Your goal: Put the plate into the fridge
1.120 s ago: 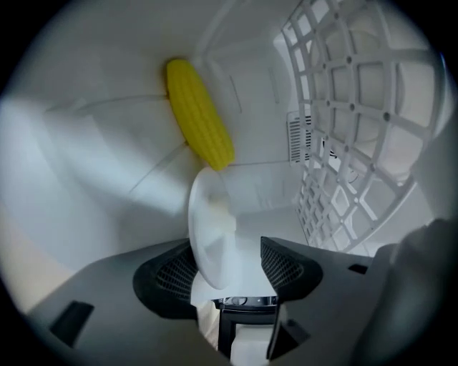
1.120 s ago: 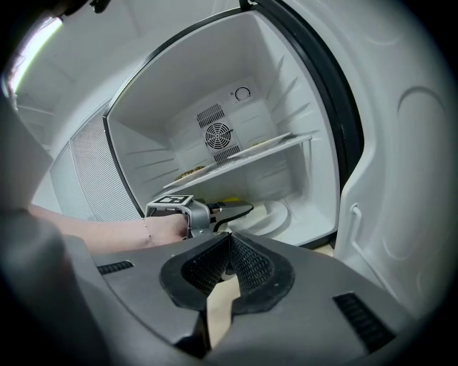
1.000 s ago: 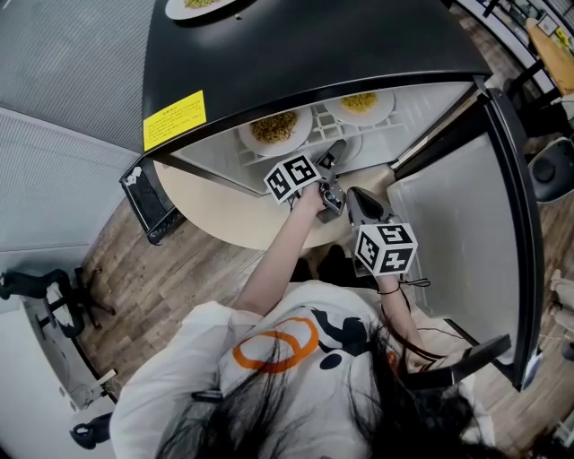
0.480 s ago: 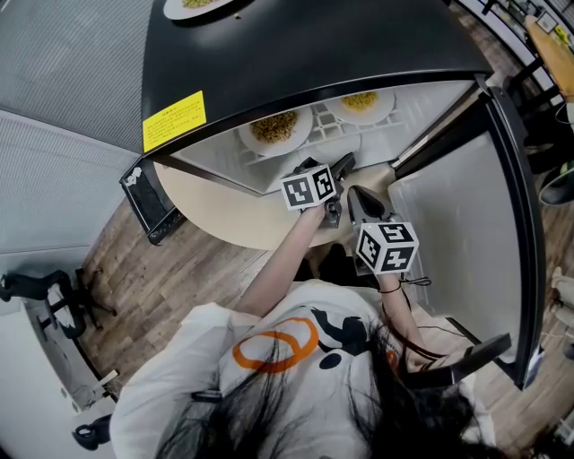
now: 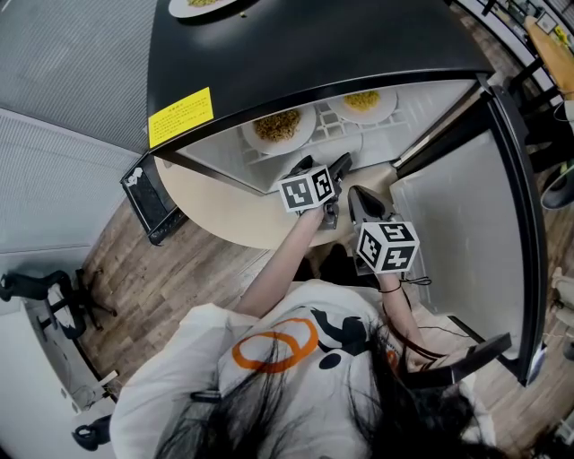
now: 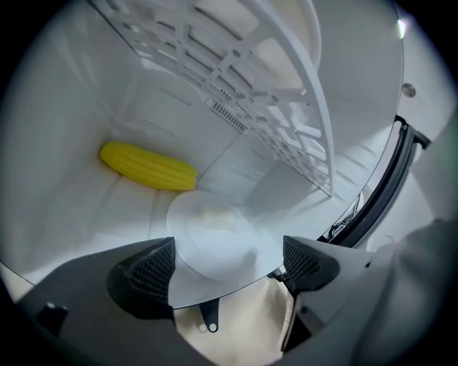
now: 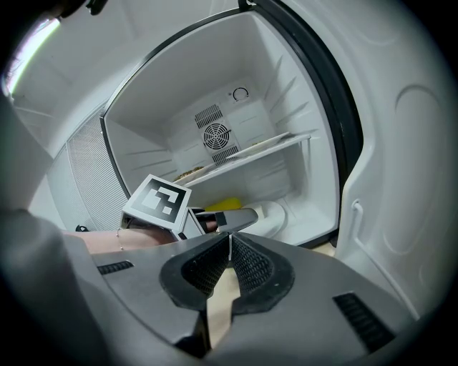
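Note:
A white plate [image 6: 215, 239] lies on the floor of the open fridge [image 5: 296, 54], in front of a yellow corn cob [image 6: 148, 166]. My left gripper [image 6: 225, 268] reaches into the lower compartment. Its jaws have just been opening and now stand wide. The plate's near edge lies between the pads [image 6: 147, 275], which do not press on it. In the right gripper view the plate [image 7: 275, 214] shows beyond the left gripper [image 7: 240, 218]. My right gripper [image 7: 229, 261] hangs outside the fridge, shut on nothing. From above, the left gripper [image 5: 325, 168] is under the shelf and the right gripper [image 5: 359, 202] is behind it.
Two plates of food [image 5: 278, 125] [image 5: 361, 100] sit on the white slotted shelf [image 6: 272, 107] above. The fridge door [image 5: 457, 233] stands open at the right. Another plate [image 5: 202, 7] rests on the fridge's black top. A beige round surface [image 5: 215, 202] lies below the opening.
The left gripper has rolled about its own axis, so its marker cube shows a different face, and its jaws have spread. The right gripper has stayed still.

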Demonstrator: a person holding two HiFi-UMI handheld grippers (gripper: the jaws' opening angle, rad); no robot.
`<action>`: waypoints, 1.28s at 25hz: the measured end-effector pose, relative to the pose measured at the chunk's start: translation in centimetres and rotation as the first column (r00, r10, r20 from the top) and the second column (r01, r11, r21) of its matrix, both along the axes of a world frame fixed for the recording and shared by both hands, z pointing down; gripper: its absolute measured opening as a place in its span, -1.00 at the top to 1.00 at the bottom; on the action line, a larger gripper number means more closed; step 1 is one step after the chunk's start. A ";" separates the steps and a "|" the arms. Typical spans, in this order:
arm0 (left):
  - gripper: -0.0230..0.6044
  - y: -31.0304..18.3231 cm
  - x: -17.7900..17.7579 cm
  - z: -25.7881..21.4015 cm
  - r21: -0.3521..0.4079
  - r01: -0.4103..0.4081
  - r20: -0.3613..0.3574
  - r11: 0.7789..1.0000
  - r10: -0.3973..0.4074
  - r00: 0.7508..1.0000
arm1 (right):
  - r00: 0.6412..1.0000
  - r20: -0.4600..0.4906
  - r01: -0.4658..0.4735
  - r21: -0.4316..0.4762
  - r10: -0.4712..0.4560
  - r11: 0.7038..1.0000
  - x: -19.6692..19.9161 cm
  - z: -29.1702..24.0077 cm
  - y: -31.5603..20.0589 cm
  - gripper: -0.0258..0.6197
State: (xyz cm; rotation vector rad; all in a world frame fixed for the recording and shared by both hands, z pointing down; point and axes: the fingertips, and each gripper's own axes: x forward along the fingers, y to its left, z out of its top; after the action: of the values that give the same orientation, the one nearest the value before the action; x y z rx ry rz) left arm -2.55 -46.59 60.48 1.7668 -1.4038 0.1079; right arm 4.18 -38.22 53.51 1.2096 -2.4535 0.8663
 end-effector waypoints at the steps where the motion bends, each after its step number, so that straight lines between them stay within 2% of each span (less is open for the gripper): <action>1: -0.56 0.0 0.0 -0.3 0.010 -0.005 0.001 1.000 0.005 1.000 | 1.000 0.000 0.001 0.001 -0.001 1.000 -0.1 0.0 0.0 0.85; 6: -0.55 0.4 0.5 -1.3 0.037 -0.039 -0.040 0.999 0.041 0.998 | 1.000 -0.001 0.004 0.006 -0.004 1.000 -0.5 -0.1 0.3 0.85; 9: -0.36 1.1 0.7 -1.5 0.053 -0.060 -0.031 0.997 0.061 0.998 | 1.000 -0.001 0.005 0.010 -0.005 1.000 -0.8 -0.2 0.5 0.85; 11: -0.30 1.6 0.6 -1.4 0.060 -0.080 -0.017 0.995 0.081 0.997 | 1.000 -0.001 0.005 0.012 -0.005 1.000 -1.1 -0.3 0.7 0.85; 12: -0.23 1.9 0.5 -1.5 0.063 -0.093 -0.012 0.994 0.094 0.996 | 1.000 -0.001 0.005 0.014 -0.005 1.000 -1.2 -0.4 0.8 0.85; 15: 0.38 2.8 0.2 -2.0 0.085 -0.123 -0.030 0.989 0.126 0.992 | 1.000 -0.002 0.003 0.016 -0.003 1.000 -1.6 -0.5 1.1 0.85; 16: 0.52 3.1 0.1 -2.1 0.091 -0.132 -0.040 0.987 0.137 0.990 | 1.000 -0.002 0.003 0.017 -0.003 1.000 -1.8 -0.5 1.3 0.85; 19: 0.67 3.8 -0.1 -2.4 0.104 -0.168 -0.047 0.980 0.173 0.984 | 1.000 -0.004 0.002 0.020 -0.001 1.000 -2.4 -0.7 1.8 0.85; 21: 0.88 4.3 0.0 -3.0 0.122 -0.186 -0.070 0.975 0.195 0.978 | 1.000 -0.004 0.000 0.025 0.000 1.000 -2.7 -0.8 2.1 0.85; 24: 0.88 5.3 0.0 -4.1 0.145 -0.207 -0.114 0.968 0.224 0.968 | 1.000 -0.003 -0.006 0.033 0.006 0.999 -3.4 -1.2 2.7 0.85; 29: 0.88 7.5 -1.2 -4.4 0.116 -0.256 -0.026 0.960 0.260 0.965 | 1.000 -0.002 -0.028 0.039 0.028 0.999 -4.5 -1.4 3.8 0.85; 32: 0.88 9.2 -1.8 -4.8 0.114 -0.295 0.004 0.949 0.296 0.955 | 0.999 0.005 -0.053 0.037 0.053 0.998 -5.0 -1.4 4.7 0.85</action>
State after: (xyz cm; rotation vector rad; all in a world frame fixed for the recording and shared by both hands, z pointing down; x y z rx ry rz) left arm -4.32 -37.42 55.71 2.0611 -1.1458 0.1784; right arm -0.86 -33.52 52.10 1.2924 -2.4618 0.8412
